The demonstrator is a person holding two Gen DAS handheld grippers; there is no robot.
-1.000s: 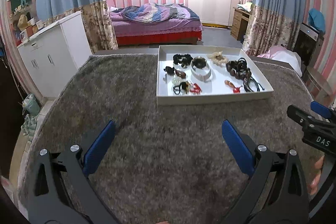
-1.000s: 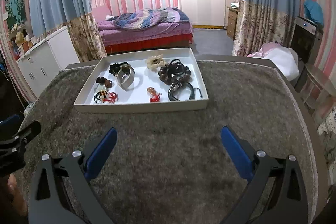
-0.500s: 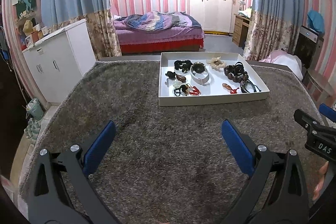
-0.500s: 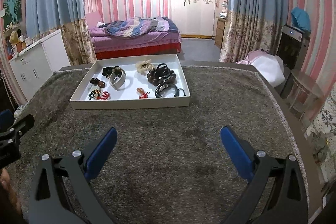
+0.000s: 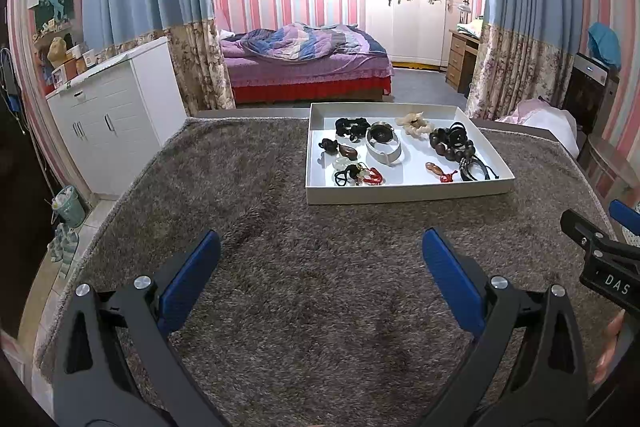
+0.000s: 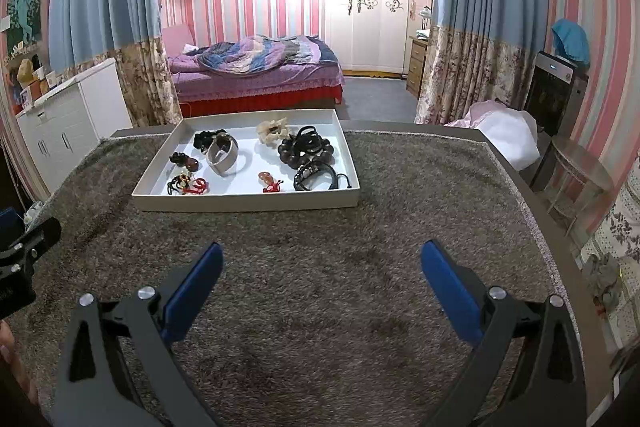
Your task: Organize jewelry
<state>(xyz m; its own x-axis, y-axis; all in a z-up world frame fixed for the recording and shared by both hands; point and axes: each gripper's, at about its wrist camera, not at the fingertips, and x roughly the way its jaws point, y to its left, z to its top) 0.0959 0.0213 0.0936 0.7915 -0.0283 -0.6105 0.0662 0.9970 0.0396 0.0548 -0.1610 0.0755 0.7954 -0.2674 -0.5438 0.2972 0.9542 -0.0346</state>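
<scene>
we're looking forward from each wrist, low over the grey rug (image 5: 280,287), left cam sits left of the white tray (image 5: 408,193), right cam more square on it (image 6: 248,203), both share tray, bed (image 6: 256,75) behind

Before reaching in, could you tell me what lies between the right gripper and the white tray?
Only bare grey carpet lies between the right gripper and the white tray; the right wrist view shows it.

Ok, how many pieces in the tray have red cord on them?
2. A red-corded bundle lies near the near-left corner of the tray. An amber pendant with a red knot lies near the front wall's middle. The tangled pieces may hide more.
</scene>
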